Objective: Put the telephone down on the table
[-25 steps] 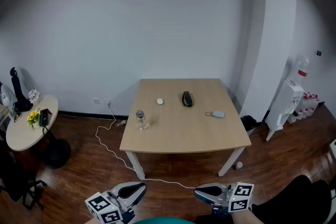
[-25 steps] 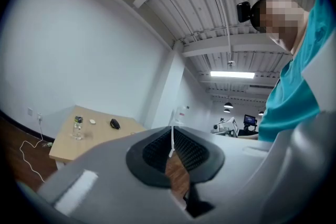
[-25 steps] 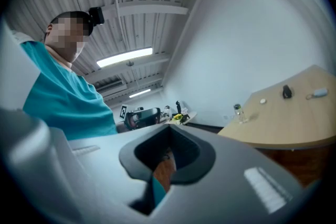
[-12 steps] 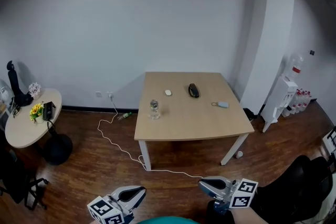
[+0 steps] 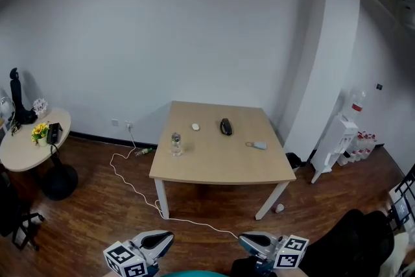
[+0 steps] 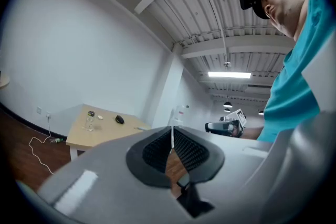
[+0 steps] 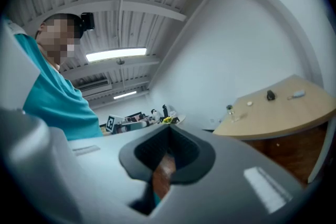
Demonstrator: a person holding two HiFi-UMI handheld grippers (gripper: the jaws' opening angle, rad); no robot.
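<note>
The black telephone (image 5: 225,126) lies on the far half of the light wooden table (image 5: 220,165), well away from me across the floor. It also shows small in the left gripper view as the telephone (image 6: 119,119) and in the right gripper view as the telephone (image 7: 271,95). My left gripper (image 5: 170,238) and right gripper (image 5: 242,240) hang at the bottom edge of the head view, pointing level toward each other. The left gripper (image 6: 171,139) has its pads together with nothing between them. The right gripper (image 7: 168,134) is shut and empty too.
On the table stand a small glass bottle (image 5: 176,143), a white round object (image 5: 195,127) and a pale blue item (image 5: 259,145). A white cable (image 5: 130,181) trails over the wood floor. A round side table (image 5: 19,156) stands left, a water dispenser (image 5: 334,139) right, a dark chair (image 5: 353,243) near right.
The head view has swung, and the table now looks a little smaller and further off. Both grippers stay shut at the bottom edge, shifted slightly.
</note>
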